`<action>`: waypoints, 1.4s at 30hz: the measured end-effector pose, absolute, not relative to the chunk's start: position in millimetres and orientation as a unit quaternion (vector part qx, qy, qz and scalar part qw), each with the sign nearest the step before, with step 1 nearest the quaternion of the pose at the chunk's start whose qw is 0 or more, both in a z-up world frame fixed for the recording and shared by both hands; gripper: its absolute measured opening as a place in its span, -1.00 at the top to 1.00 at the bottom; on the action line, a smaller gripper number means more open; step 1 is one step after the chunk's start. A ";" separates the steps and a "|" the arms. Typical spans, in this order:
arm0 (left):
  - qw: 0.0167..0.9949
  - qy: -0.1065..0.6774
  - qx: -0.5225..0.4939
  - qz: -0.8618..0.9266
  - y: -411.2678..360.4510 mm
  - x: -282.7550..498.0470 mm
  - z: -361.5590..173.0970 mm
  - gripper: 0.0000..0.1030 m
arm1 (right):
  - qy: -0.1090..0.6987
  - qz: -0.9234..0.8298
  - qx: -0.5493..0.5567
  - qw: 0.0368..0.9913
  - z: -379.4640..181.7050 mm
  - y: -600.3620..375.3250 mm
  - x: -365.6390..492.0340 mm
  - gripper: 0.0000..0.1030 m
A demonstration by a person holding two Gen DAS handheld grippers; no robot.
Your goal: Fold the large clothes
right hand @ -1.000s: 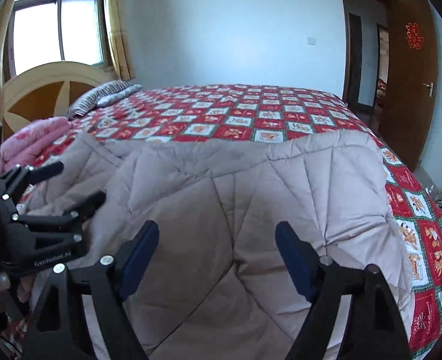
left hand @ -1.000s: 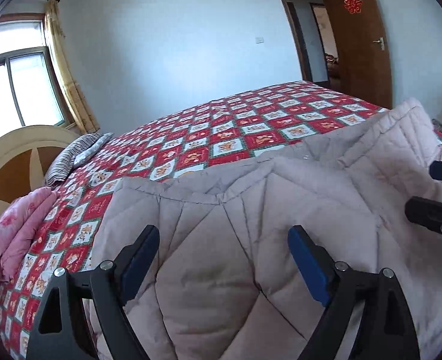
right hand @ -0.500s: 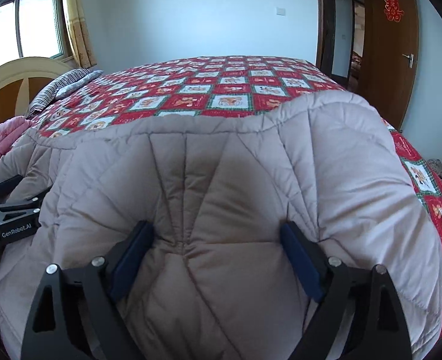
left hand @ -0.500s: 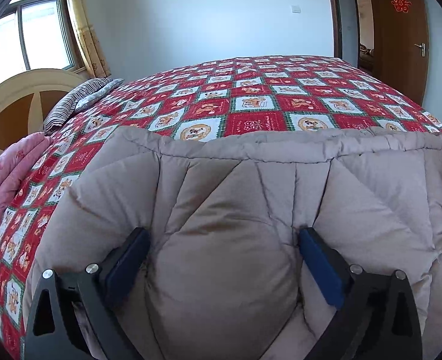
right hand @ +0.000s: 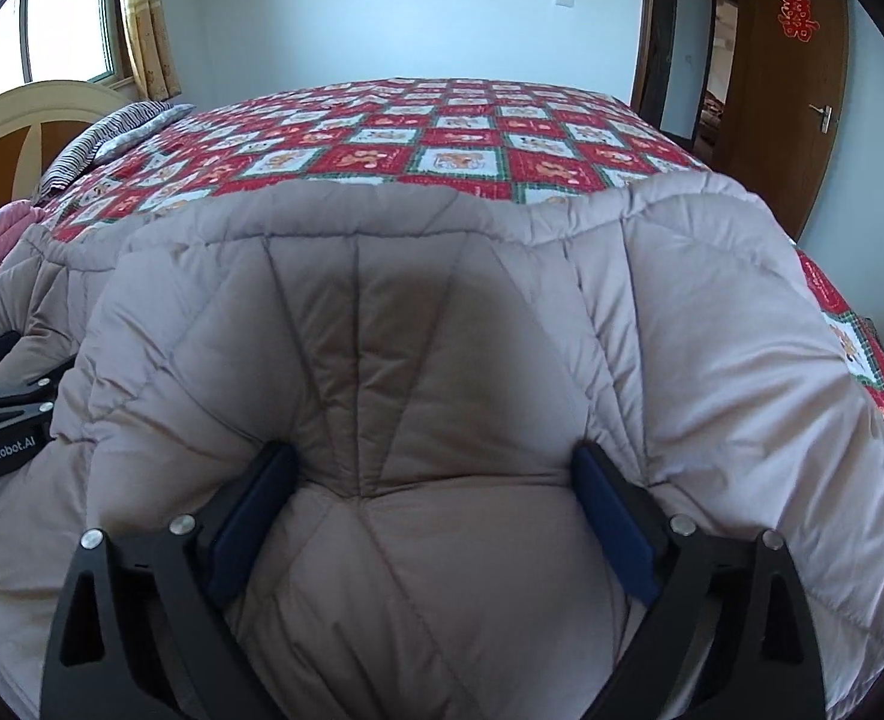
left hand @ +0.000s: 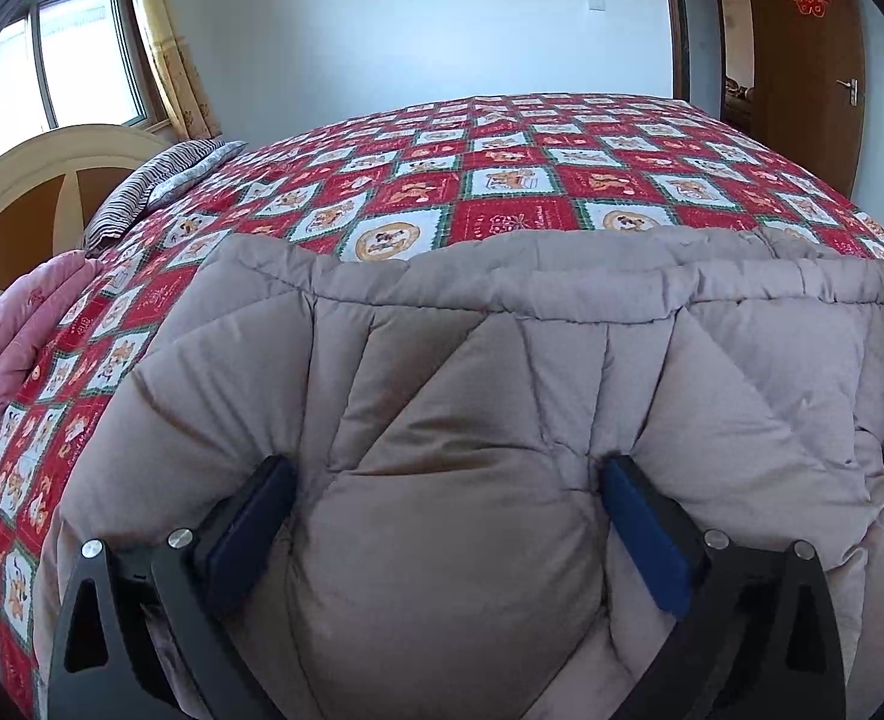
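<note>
A large beige quilted padded garment (left hand: 502,372) lies on the near part of the bed, and it also fills the right wrist view (right hand: 418,324). My left gripper (left hand: 442,480) is open, its blue-padded fingers (left hand: 646,534) pressed down into the padding, which bulges between them. My right gripper (right hand: 430,468) is open the same way, its fingers (right hand: 616,528) sunk into the garment to the right of the left one. The left gripper's black body (right hand: 4,420) shows at the left edge of the right wrist view.
The bed carries a red and white patchwork cover (left hand: 502,180). A striped pillow (left hand: 154,180) and a folded pink blanket (left hand: 16,330) lie at the left by the wooden headboard (left hand: 34,180). A brown door (right hand: 790,90) stands at the right.
Both grippers have moved forward and down into the garment, which now bulges between the fingers. The views have swung toward the far wall. Both grippers stay open.
</note>
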State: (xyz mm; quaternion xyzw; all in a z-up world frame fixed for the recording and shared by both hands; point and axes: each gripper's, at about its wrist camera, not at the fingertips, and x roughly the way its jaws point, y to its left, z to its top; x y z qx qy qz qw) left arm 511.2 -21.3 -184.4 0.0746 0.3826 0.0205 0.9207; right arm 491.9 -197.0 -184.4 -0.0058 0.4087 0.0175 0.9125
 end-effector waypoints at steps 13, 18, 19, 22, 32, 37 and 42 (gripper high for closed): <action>0.919 0.388 0.069 0.017 -18.5 514.6 -187.9 -0.98 | 0.403 0.004 -0.003 0.915 -173.2 -193.4 484.9 -0.83; 0.919 0.388 0.068 0.016 -17.1 514.3 -188.2 -0.98 | 0.337 0.063 0.016 0.939 -139.1 -162.2 442.7 -0.84; 0.919 0.388 0.068 0.016 -17.9 514.4 -188.3 -0.98 | 0.338 0.070 -0.001 0.939 -139.2 -152.0 439.3 -0.84; 0.919 0.388 0.069 0.016 -17.7 514.4 -188.2 -0.98 | 0.361 0.061 -0.042 0.930 -157.1 -131.6 441.9 -0.84; 0.919 0.387 0.070 0.016 -17.5 514.3 -188.1 -0.98 | 0.388 0.039 -0.060 0.919 -188.3 -131.4 459.9 -0.98; 0.919 0.387 0.071 0.016 -17.7 514.2 -188.1 -0.98 | 0.392 0.035 -0.063 0.917 -192.2 -130.3 458.7 -1.00; 0.919 0.387 0.071 0.017 -17.6 513.8 -188.3 -0.98 | 0.393 0.033 -0.066 0.916 -192.7 -128.4 458.1 -1.00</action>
